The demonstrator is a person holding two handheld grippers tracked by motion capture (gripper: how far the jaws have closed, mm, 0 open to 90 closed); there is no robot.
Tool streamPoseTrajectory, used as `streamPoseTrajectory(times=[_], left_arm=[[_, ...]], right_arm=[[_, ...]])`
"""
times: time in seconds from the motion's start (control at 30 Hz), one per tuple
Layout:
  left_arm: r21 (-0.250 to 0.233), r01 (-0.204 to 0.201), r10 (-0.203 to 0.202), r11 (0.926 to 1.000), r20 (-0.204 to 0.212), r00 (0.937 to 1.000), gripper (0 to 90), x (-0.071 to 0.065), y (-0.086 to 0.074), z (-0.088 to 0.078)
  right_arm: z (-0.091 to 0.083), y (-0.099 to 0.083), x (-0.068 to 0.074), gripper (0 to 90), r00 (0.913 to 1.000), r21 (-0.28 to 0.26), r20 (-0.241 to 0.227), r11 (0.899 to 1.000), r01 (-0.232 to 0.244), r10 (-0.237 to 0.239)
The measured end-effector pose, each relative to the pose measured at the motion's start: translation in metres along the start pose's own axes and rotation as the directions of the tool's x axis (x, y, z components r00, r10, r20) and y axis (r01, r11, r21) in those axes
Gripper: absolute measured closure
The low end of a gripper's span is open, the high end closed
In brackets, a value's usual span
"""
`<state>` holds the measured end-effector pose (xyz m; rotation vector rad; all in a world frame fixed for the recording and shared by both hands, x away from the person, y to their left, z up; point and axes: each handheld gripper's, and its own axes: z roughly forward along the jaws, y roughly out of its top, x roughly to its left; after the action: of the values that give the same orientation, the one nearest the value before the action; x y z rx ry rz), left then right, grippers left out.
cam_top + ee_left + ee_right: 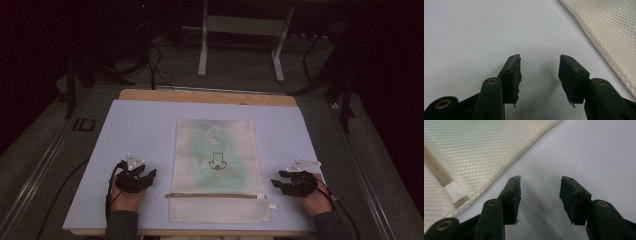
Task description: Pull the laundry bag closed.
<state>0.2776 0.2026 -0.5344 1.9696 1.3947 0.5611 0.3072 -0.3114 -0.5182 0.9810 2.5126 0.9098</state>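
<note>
High view: we see the mesh bag (216, 170) lying flat at centre frame on the pale blue table cover (140, 130), long axis running from the bottom of the frame toward the top. Something green shows through the mesh in its upper half. A zipper line (215, 195) crosses the bag near its lower end, left to right, with a small white pull tab (261, 197) at its right end. The left gripper (145, 178) sits at lower left, the right gripper (280, 184) at lower right, each just off a long edge of the bag and level with the zipper. The right one looks nearer the pull tab, so we'd judge that hand takes the zipper while the left steadies the bag.

Left gripper view: jaws are spread, nothing between them, only bare cover below. The bag (609, 37) fills the upper right corner, its edge slanting down to the right edge of the frame. So the bag lies ahead and to the right of the fingers (511, 75), near but not touching.

Right gripper view: jaws again spread and empty. The bag (481, 147) takes the upper left, and the tab (454, 192) sits at left-centre on the tan zipper strip (436, 167), just left of the left finger (511, 197). Next move, as we read it: swing left and slightly forward onto the tab, closing across the strip rather than along it.
</note>
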Motion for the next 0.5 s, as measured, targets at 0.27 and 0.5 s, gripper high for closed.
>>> streamPoseTrajectory(times=[0.27,0.5], left_arm=[[-0.007,-0.01,0.01,0.9999,0.022,0.9997,51.6,0.0002,0.0005,-0.0015],[-0.011,-0.023,0.024,0.9997,0.041,0.9989,51.8,-0.0017,0.0013,-0.0022]], right_arm=[[0.0006,0.0021,0.0032,49.2,0.9998,0.026,-0.013,1.0,0.014,-0.013],[-0.0021,0.0045,0.0067,47.9,0.9994,0.034,-0.028,0.999,0.019,-0.018]])
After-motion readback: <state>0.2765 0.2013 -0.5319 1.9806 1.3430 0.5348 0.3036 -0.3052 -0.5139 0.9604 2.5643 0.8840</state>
